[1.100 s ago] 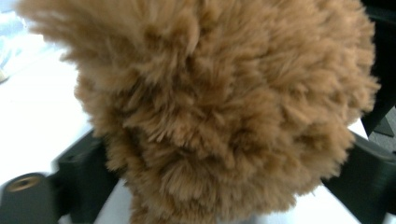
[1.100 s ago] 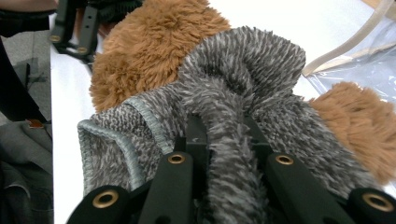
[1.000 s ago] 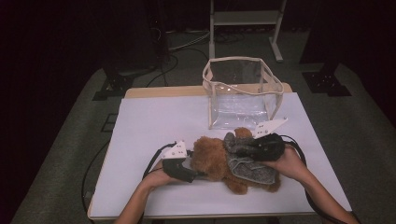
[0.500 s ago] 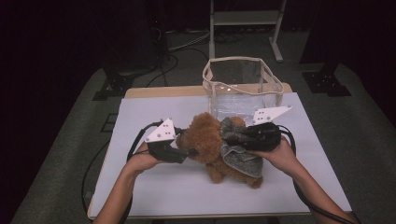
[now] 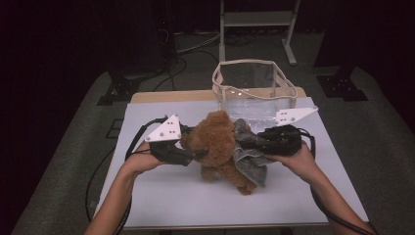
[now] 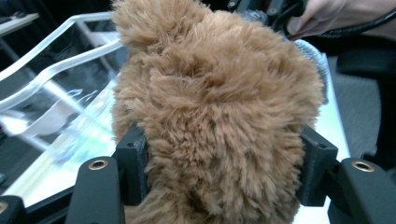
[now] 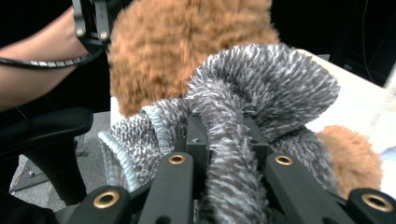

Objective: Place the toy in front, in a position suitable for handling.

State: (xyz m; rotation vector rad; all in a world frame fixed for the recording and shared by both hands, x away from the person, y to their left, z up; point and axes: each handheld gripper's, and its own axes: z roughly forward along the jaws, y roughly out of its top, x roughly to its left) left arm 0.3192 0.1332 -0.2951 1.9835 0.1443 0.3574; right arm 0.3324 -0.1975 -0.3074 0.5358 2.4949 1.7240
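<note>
No legible text, label, brand, number or sign is found on any surface in the three views.

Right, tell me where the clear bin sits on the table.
In the high view the clear bin stands at the table's far edge, right of centre, just beyond the teddy bear held between the left gripper and right gripper.

White-topped table (image 5: 161, 196) with a wooden far edge, bearing a clear plastic bin (image 5: 254, 90) (cream-rimmed) at the back.
</note>
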